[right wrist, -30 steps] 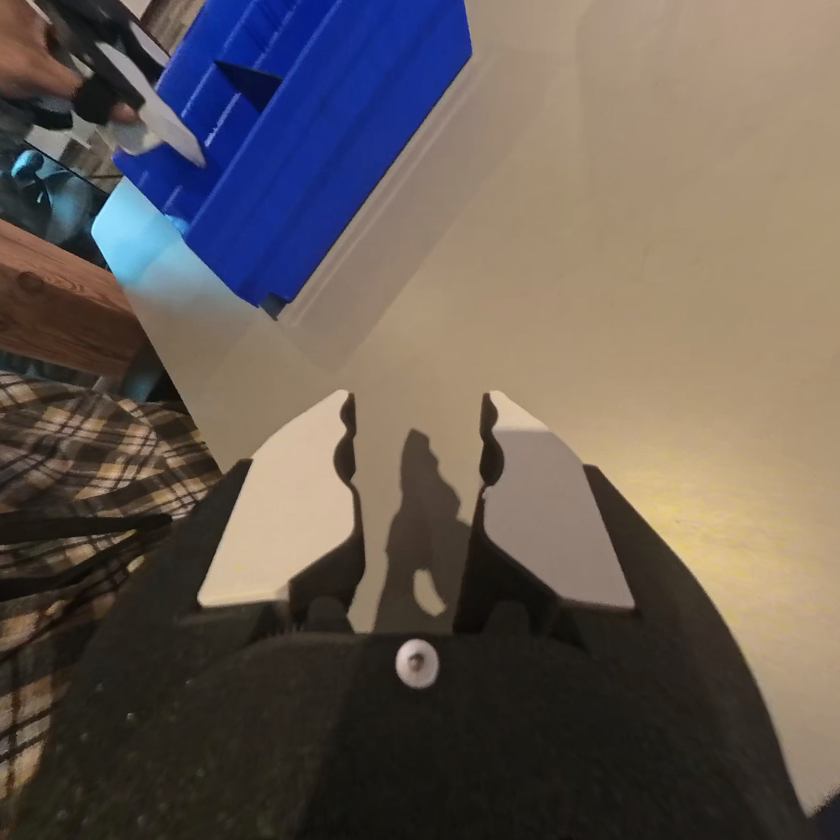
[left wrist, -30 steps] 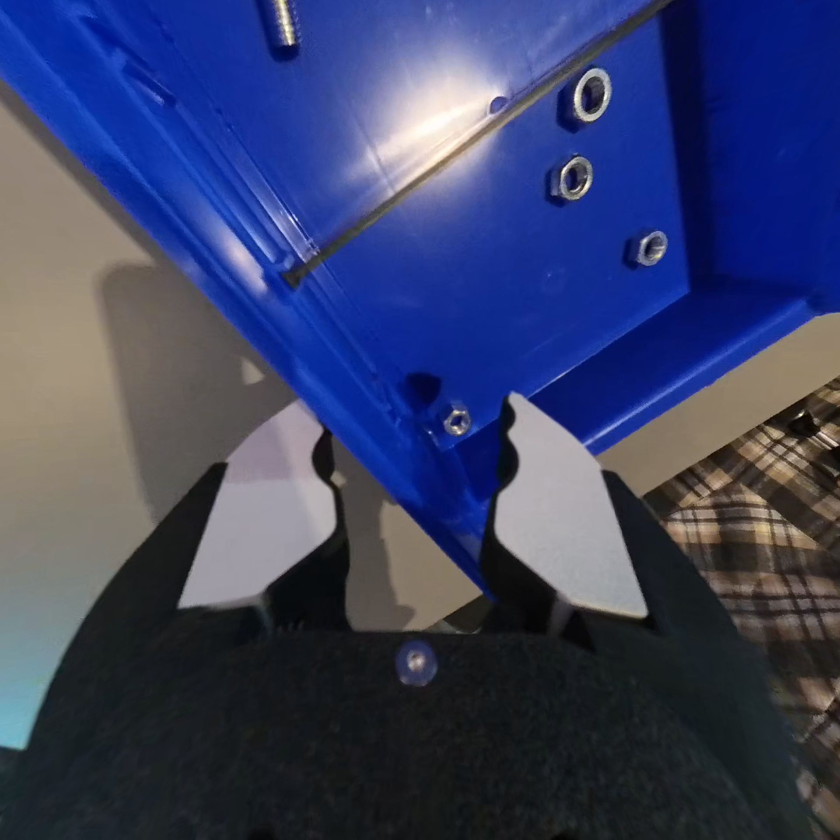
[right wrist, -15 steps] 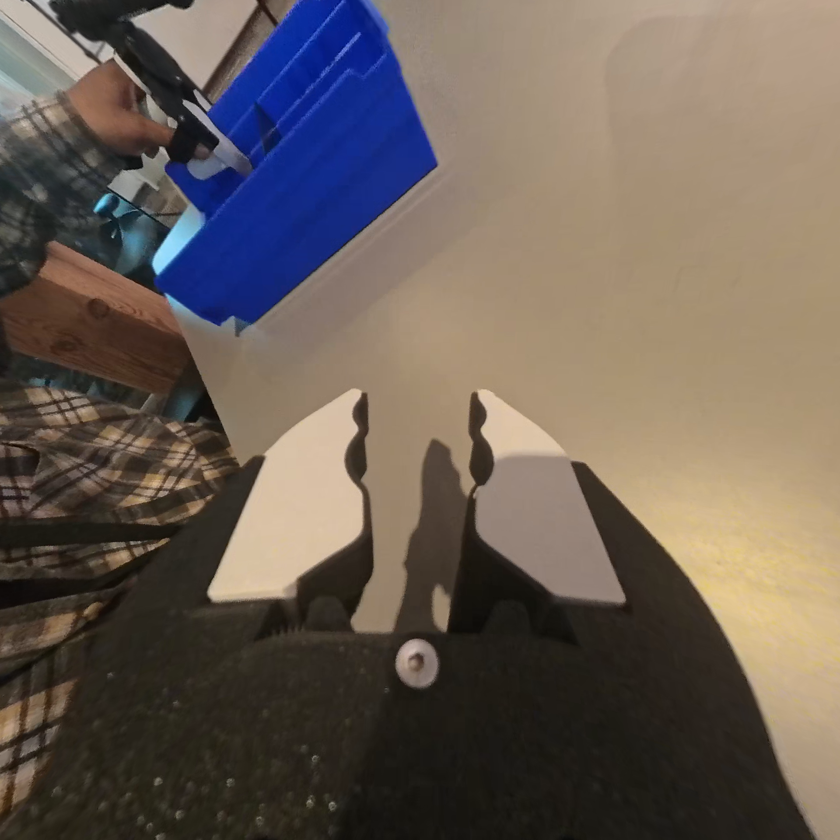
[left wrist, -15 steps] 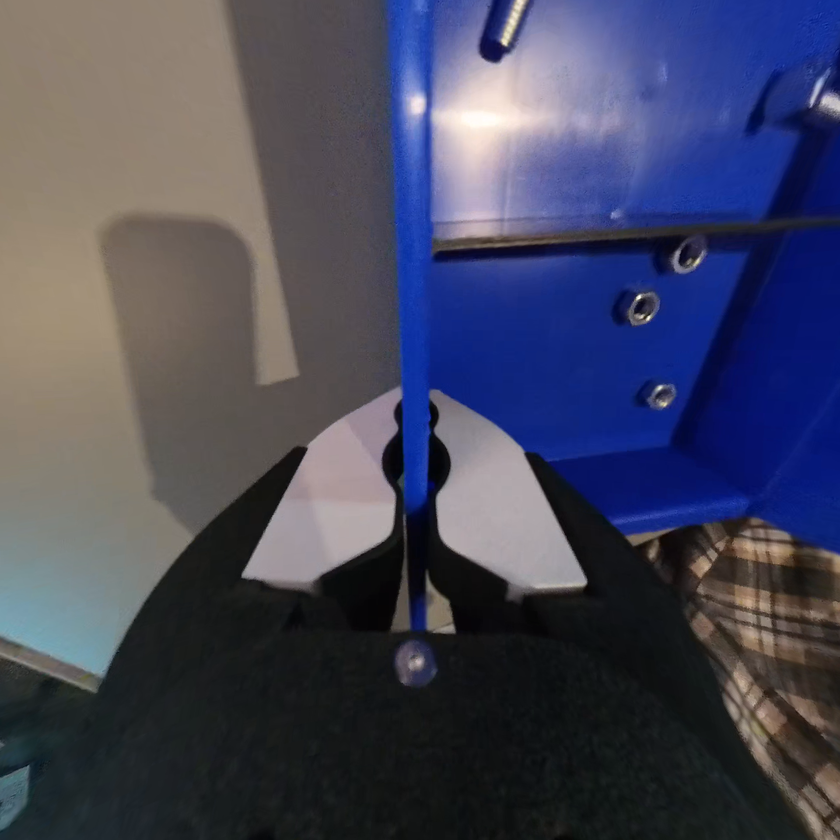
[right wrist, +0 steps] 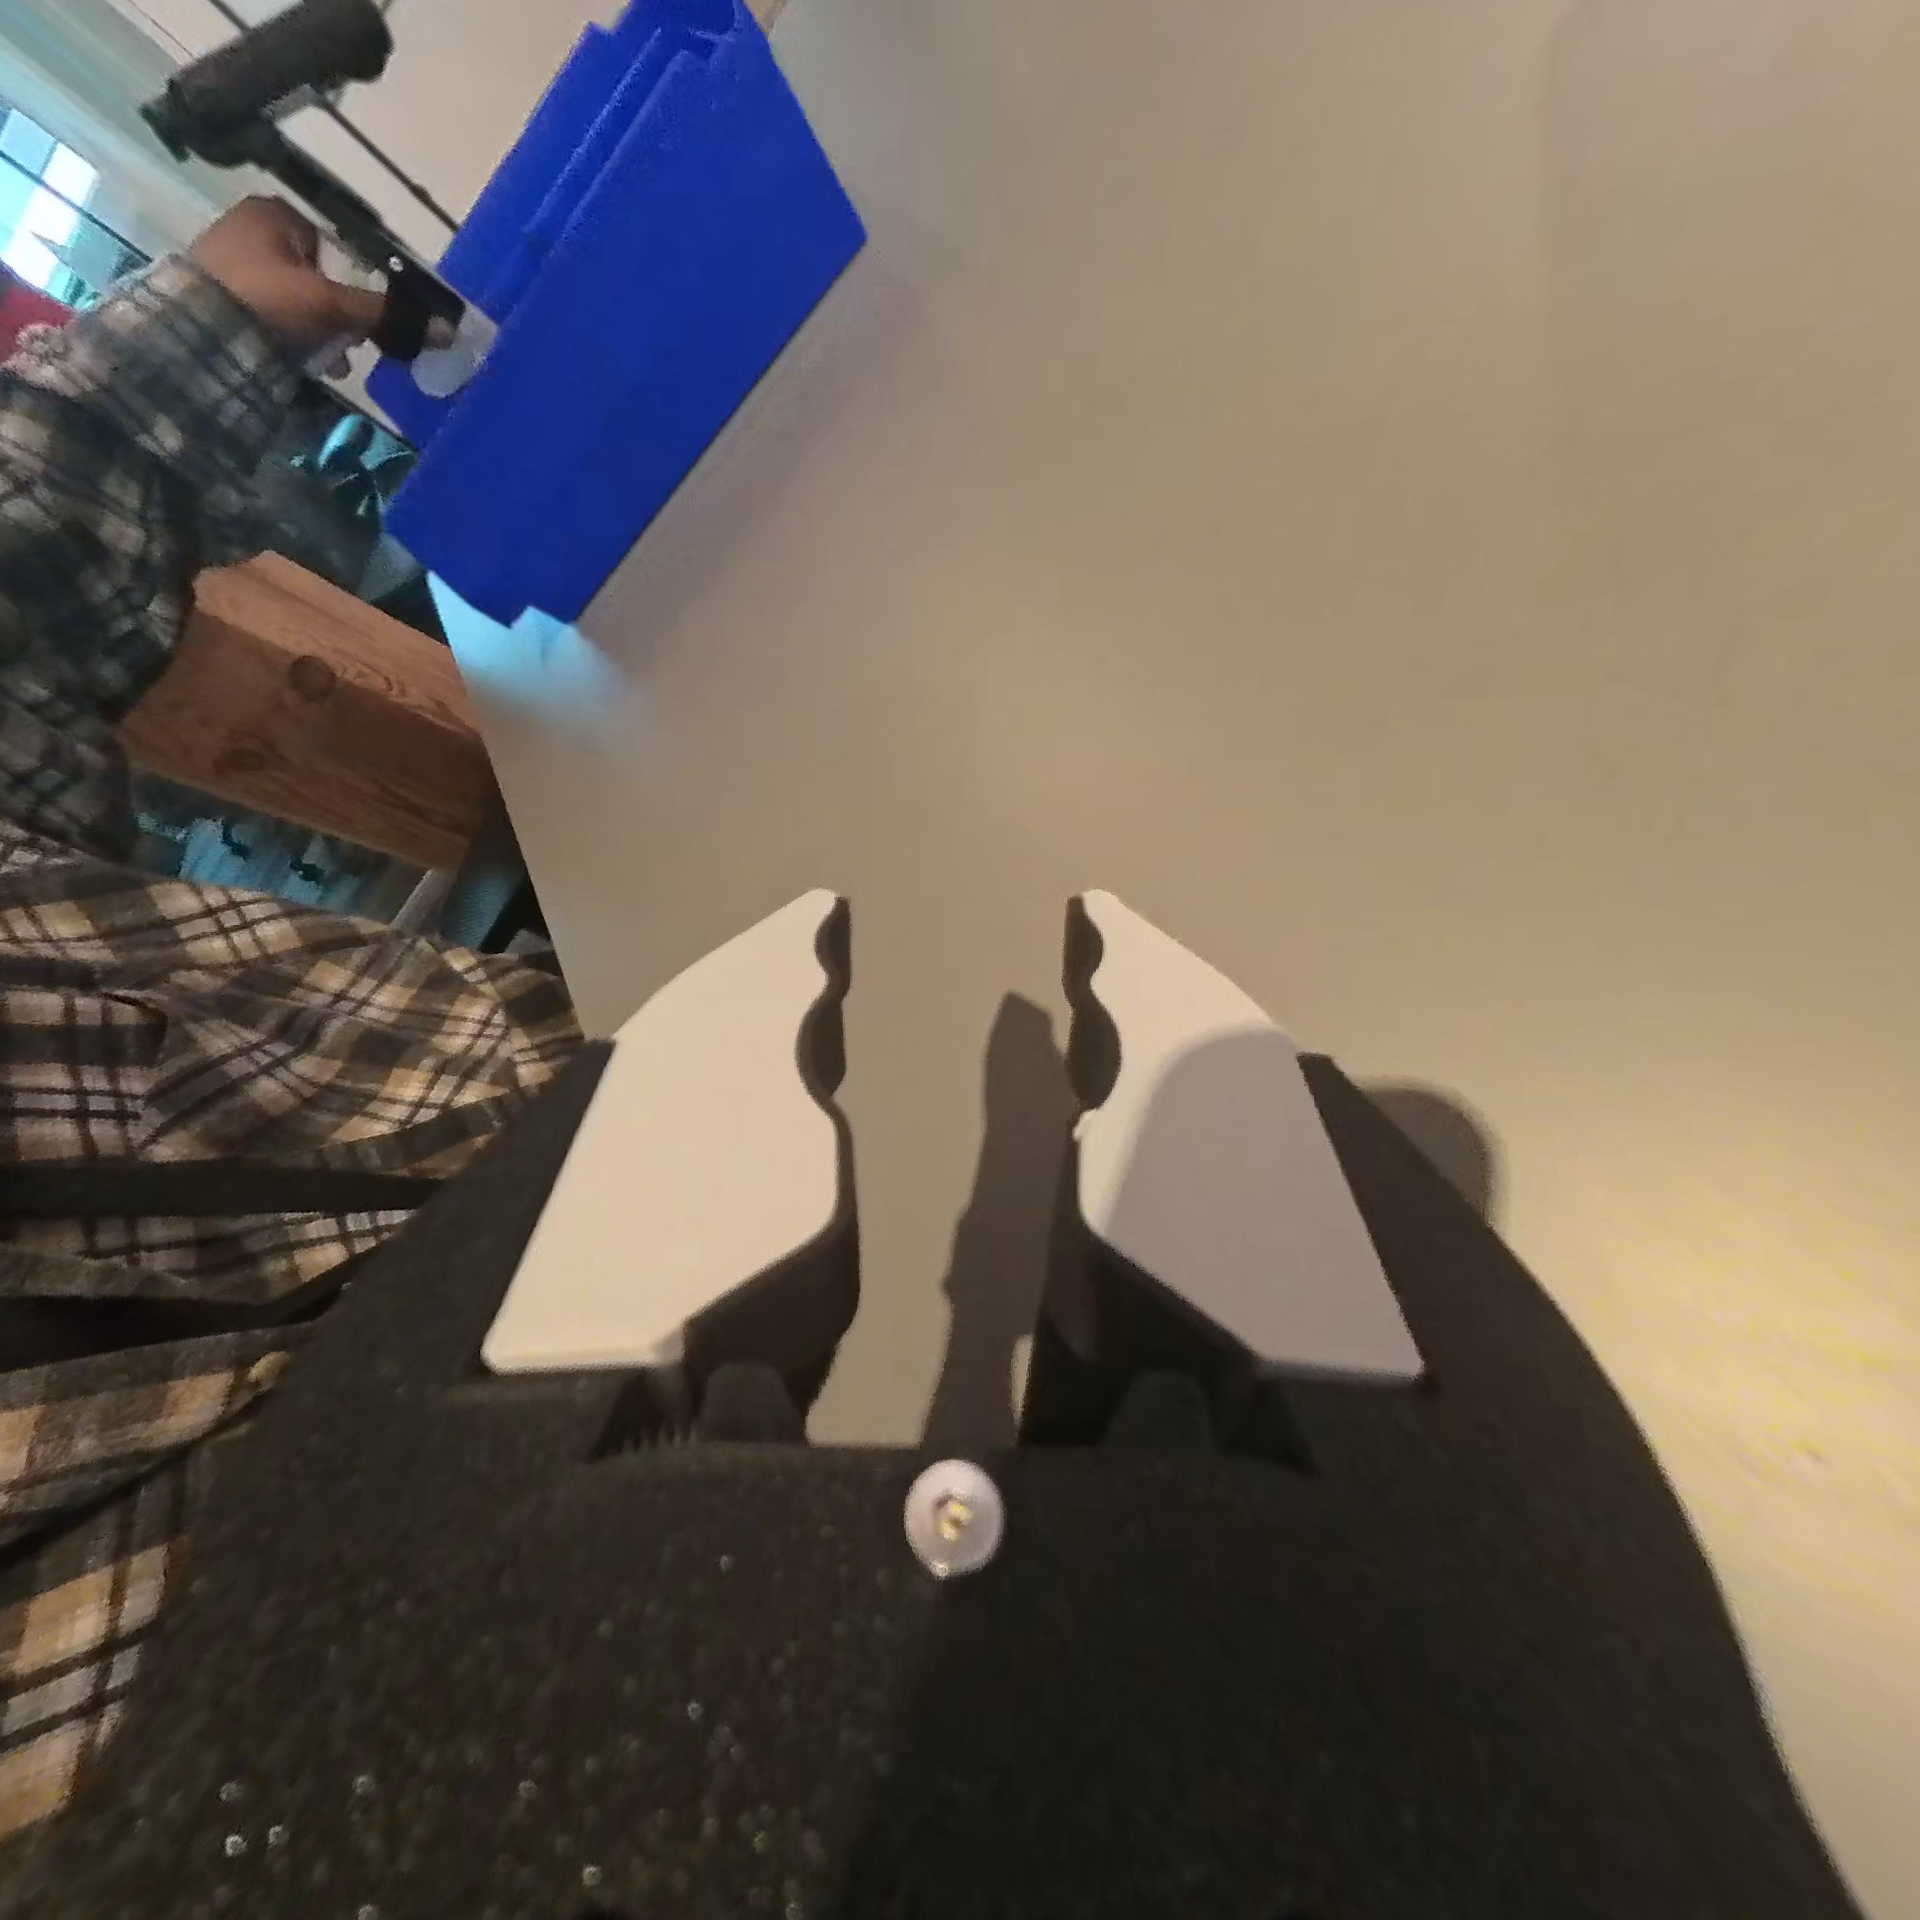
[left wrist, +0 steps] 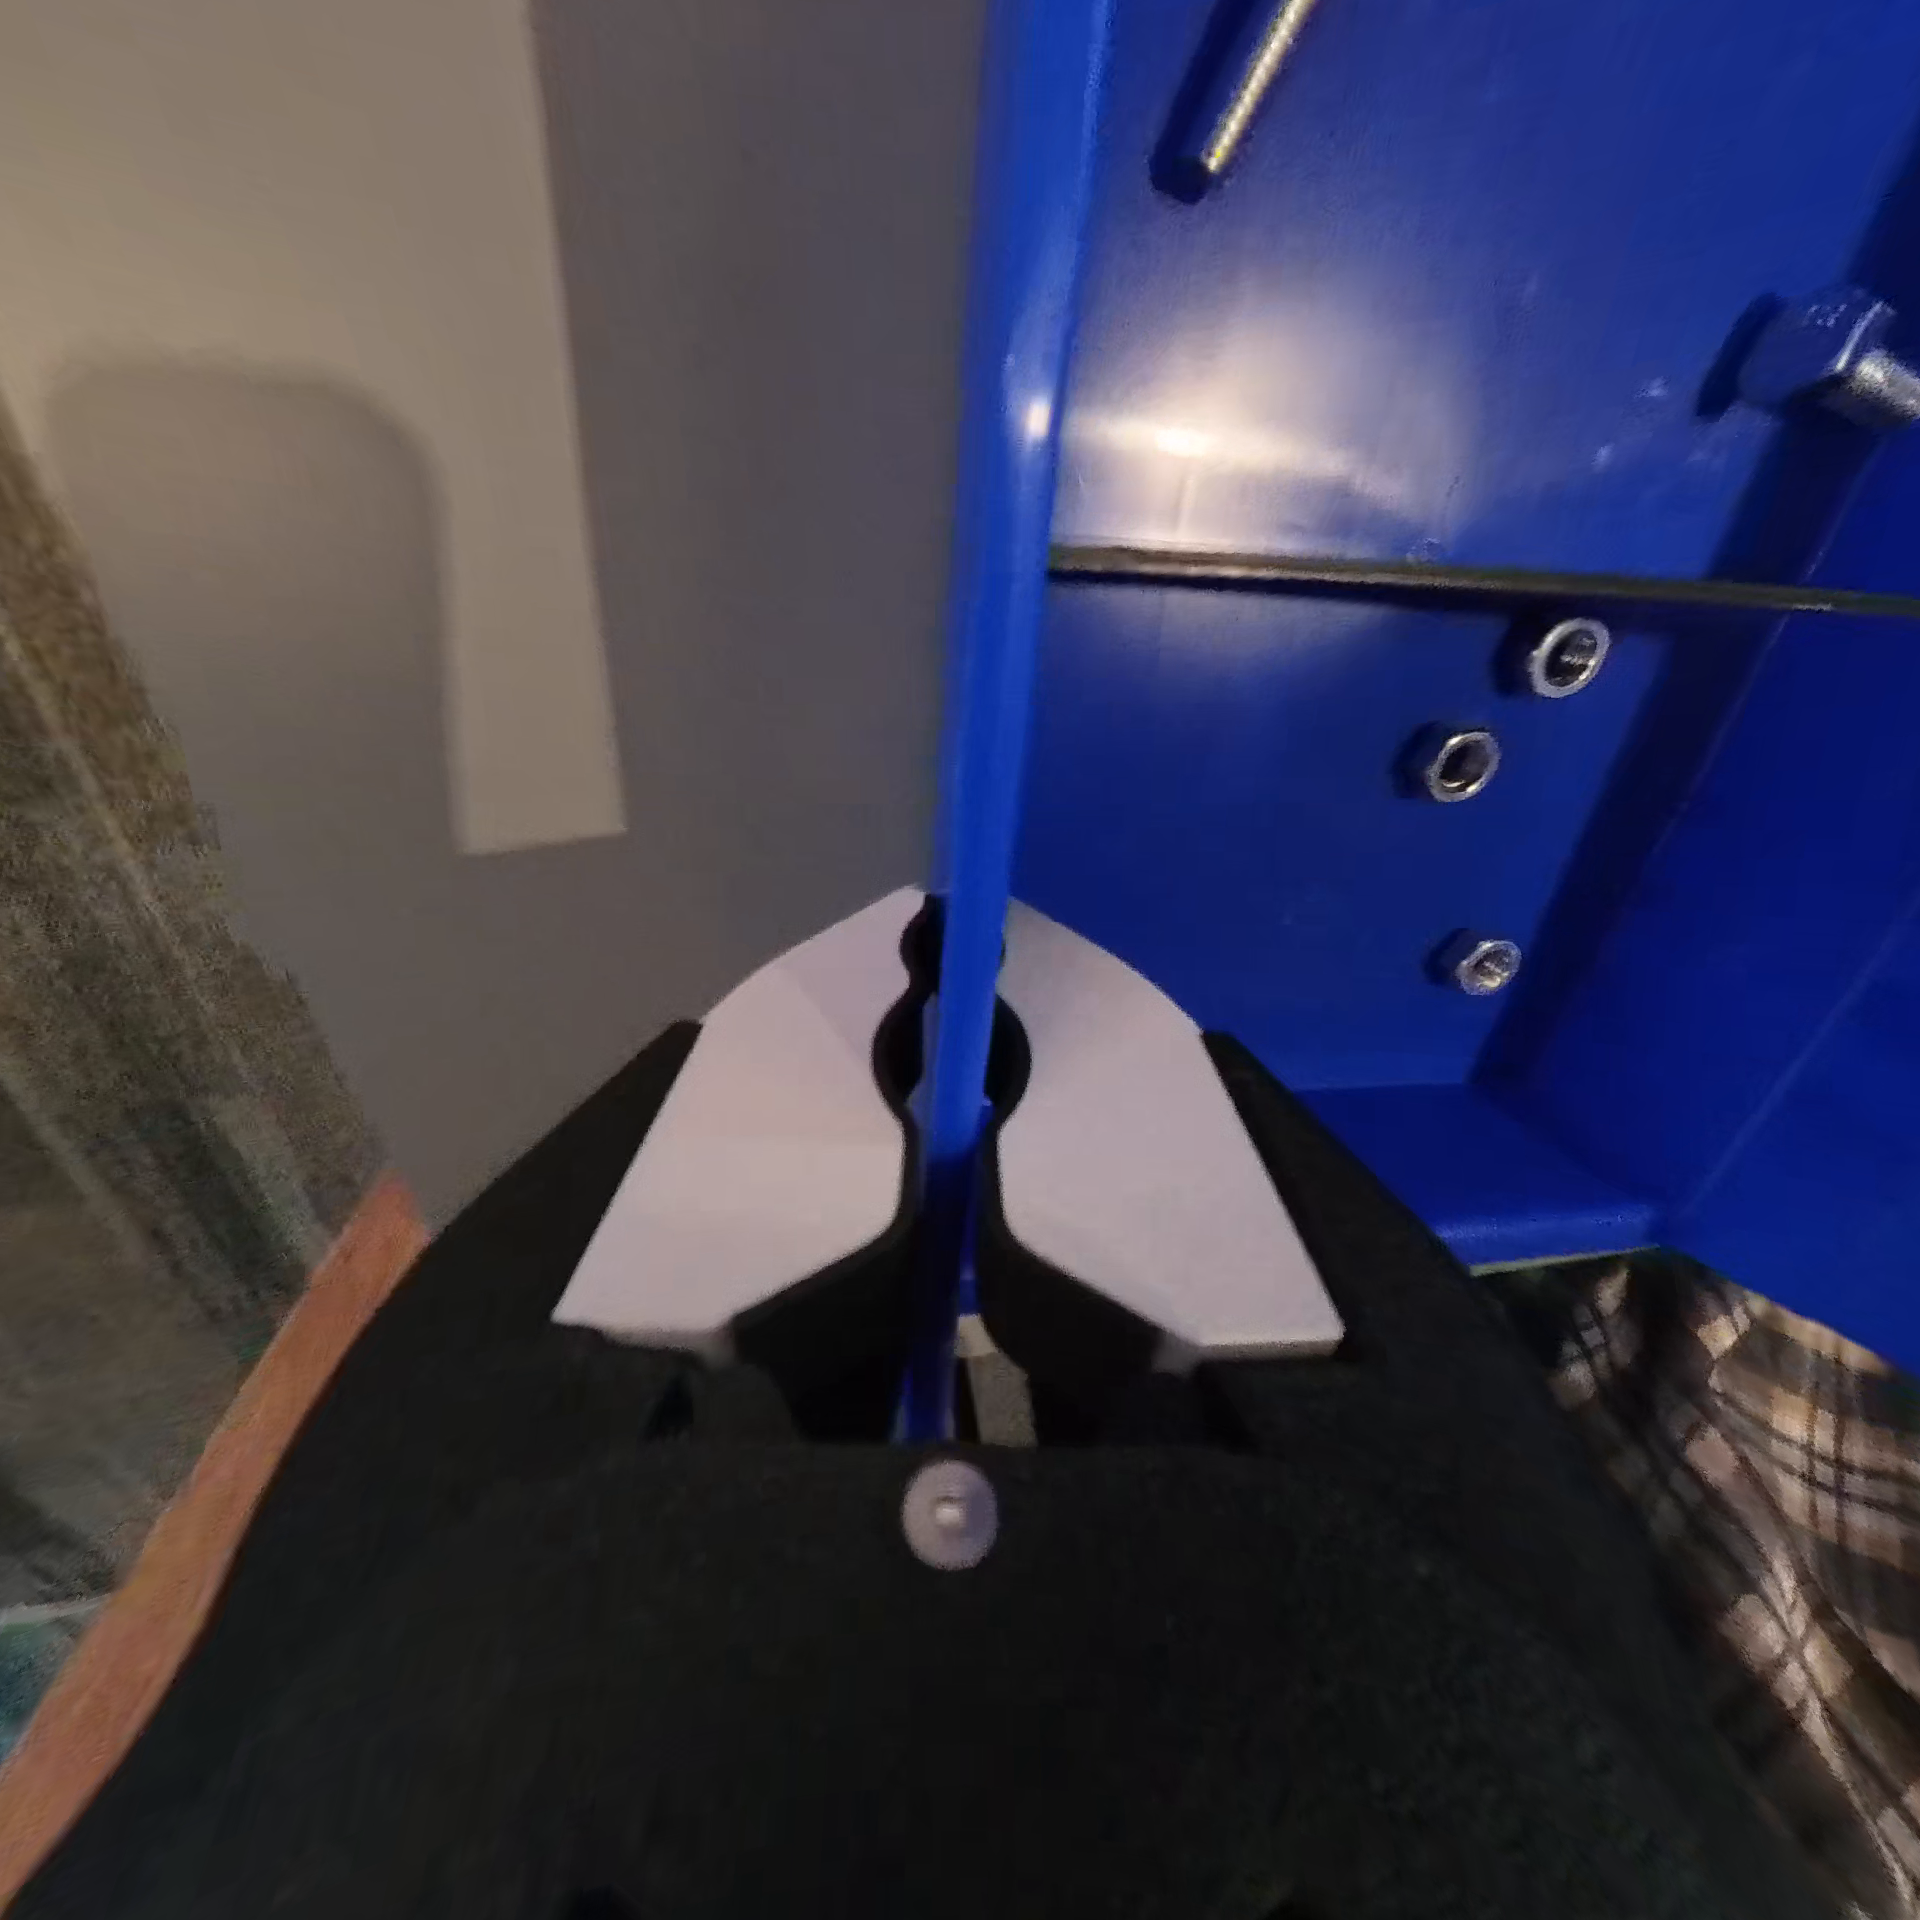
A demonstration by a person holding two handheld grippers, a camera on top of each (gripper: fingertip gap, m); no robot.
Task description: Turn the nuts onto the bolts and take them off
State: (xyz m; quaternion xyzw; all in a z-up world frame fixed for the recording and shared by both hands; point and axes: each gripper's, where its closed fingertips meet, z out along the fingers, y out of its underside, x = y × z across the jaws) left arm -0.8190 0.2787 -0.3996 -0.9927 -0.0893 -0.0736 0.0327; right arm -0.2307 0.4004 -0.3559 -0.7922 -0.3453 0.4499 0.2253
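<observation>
My left gripper [left wrist: 961, 920] is shut on the side wall of a blue plastic bin [left wrist: 1013, 520]. Inside the bin, past a thin black divider [left wrist: 1455, 592], lie three small steel nuts [left wrist: 1460, 764]. Two bolts lie in the farther compartment, one at the top [left wrist: 1247, 94] and one at the right edge [left wrist: 1860, 369]. My right gripper [right wrist: 956, 909] is open and empty over the bare beige table [right wrist: 1351, 520]. In the right wrist view the blue bin [right wrist: 623, 343] stands at the table's far left, with the other gripper [right wrist: 442, 338] clamped on its wall.
A person's plaid sleeve [right wrist: 114, 488] and plaid shirt [right wrist: 239, 1060] lie at the left. A wooden block [right wrist: 312, 707] sits beyond the table's left edge. Plaid cloth [left wrist: 1766, 1507] shows below the bin in the left wrist view. The gap from one gripper's tips to the other's is roughly 60 centimetres.
My left gripper closed on the bin's side wall and the bin swung round in its view. My right gripper drew back from the bin, its jaws a little narrower.
</observation>
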